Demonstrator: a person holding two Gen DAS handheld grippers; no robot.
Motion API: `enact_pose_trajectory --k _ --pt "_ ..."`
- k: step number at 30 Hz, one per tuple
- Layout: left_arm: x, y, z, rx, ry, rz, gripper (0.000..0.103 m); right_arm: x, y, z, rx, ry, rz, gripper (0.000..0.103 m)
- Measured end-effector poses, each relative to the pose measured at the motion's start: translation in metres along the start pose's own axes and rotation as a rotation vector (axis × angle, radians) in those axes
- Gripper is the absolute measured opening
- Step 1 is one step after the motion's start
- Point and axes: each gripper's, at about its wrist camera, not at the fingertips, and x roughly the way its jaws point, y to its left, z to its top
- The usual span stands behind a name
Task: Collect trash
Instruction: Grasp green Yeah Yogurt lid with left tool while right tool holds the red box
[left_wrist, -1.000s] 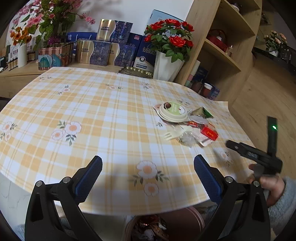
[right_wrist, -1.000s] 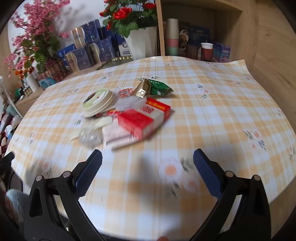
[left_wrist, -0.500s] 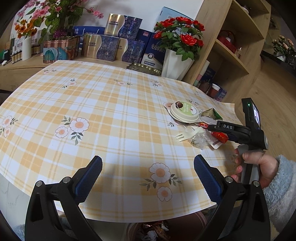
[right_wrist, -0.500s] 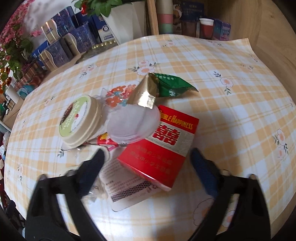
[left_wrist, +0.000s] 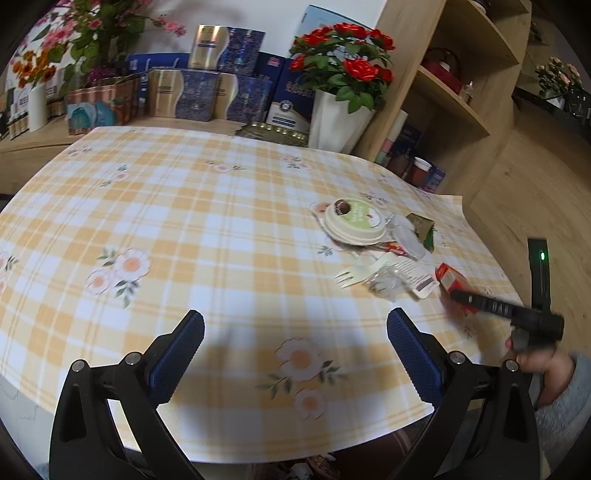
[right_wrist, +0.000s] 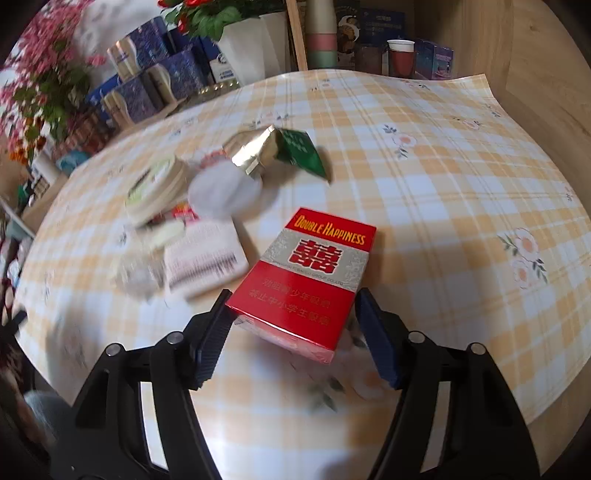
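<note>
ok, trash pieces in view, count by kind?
Pack: 1
Tub: 1
Lid: 1
Fork: 1
Card: 1
Wrappers: 3 (green-gold wrapper, clear wrapper, red wrapper)
Total: 8

In the right wrist view, the pack (right_wrist: 312, 280) sat at lower centre between the right tool (right_wrist: 291, 332) fingers, on the desk (right_wrist: 443, 192). A card (right_wrist: 207, 258) lay just left of it, the lid (right_wrist: 157, 184) upper left, the wrapper (right_wrist: 280, 151) above. In the left wrist view, the trash lay right of centre, a fork (left_wrist: 354, 273) at its left edge. The left tool (left_wrist: 295, 354) stood at bottom centre, the vase (left_wrist: 336, 122) behind the desk at top.
</note>
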Motion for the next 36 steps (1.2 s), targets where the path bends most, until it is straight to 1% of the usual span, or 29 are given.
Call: enact_pose_trajectory --k 2,3,4,6,7,8,13,15,16,17,18,20,24,27,30,32,34,36 --pt "0.003 -0.007 0.006 0.003 -0.001 -0.012 0.097 0.001 -0.005 -0.006 -0.01 0.03 -0.007 0.067" --pt "0.004 -0.011 0.01 0.006 -0.006 -0.018 0.097 0.003 -0.009 -0.008 -0.001 0.051 -0.002 0.067" --pt "0.005 -0.013 0.012 0.008 -0.008 -0.022 0.097 0.003 -0.012 -0.01 0.003 0.053 0.012 0.067" --pt "0.007 -0.02 0.017 0.018 -0.013 -0.032 0.097 0.003 -0.016 -0.011 0.0 0.074 -0.014 0.078" --pt "0.008 -0.023 0.018 0.022 -0.013 -0.035 0.097 0.003 -0.018 -0.01 0.006 0.078 -0.007 0.08" --pt "0.009 -0.026 0.02 0.027 -0.012 -0.038 0.097 0.002 -0.02 -0.009 0.019 0.073 0.005 0.083" --pt "0.019 -0.037 0.024 0.048 0.009 -0.042 0.097 0.007 -0.021 0.004 0.069 0.052 0.022 0.083" --pt "0.026 -0.041 0.026 0.061 0.029 -0.038 0.097 0.015 -0.021 0.008 0.089 0.064 0.006 0.079" --pt "0.028 -0.043 0.026 0.068 0.037 -0.037 0.097 0.016 -0.018 0.009 0.078 0.052 -0.01 0.073" --pt "0.032 -0.044 0.027 0.075 0.045 -0.039 0.097 0.017 -0.013 0.011 0.052 0.048 -0.04 0.061" --pt "0.035 -0.046 0.028 0.082 0.053 -0.042 0.097 0.017 -0.01 0.011 0.033 0.042 -0.048 0.06" --pt "0.046 -0.05 0.032 0.09 0.085 -0.057 0.097 0.016 -0.009 0.011 0.031 0.024 -0.009 0.059" --pt "0.072 -0.052 0.046 0.054 0.141 -0.091 0.097 0.006 -0.007 0.008 -0.004 -0.028 -0.008 0.059" --pt "0.105 -0.056 0.064 0.048 0.185 -0.089 0.097 -0.001 -0.009 0.006 -0.005 -0.048 0.001 0.059" --pt "0.131 -0.063 0.079 0.06 0.204 -0.094 0.097 -0.006 -0.012 0.003 0.002 -0.058 0.01 0.059" --pt "0.149 -0.066 0.09 0.044 0.216 -0.097 0.097 -0.008 -0.014 0.001 0.005 -0.06 0.014 0.059" --pt "0.165 -0.069 0.099 0.029 0.221 -0.091 0.097 -0.011 -0.018 -0.001 0.011 -0.062 0.02 0.059" --pt "0.177 -0.074 0.105 0.043 0.223 -0.072 0.097 -0.013 -0.021 -0.003 0.015 -0.064 0.022 0.059"
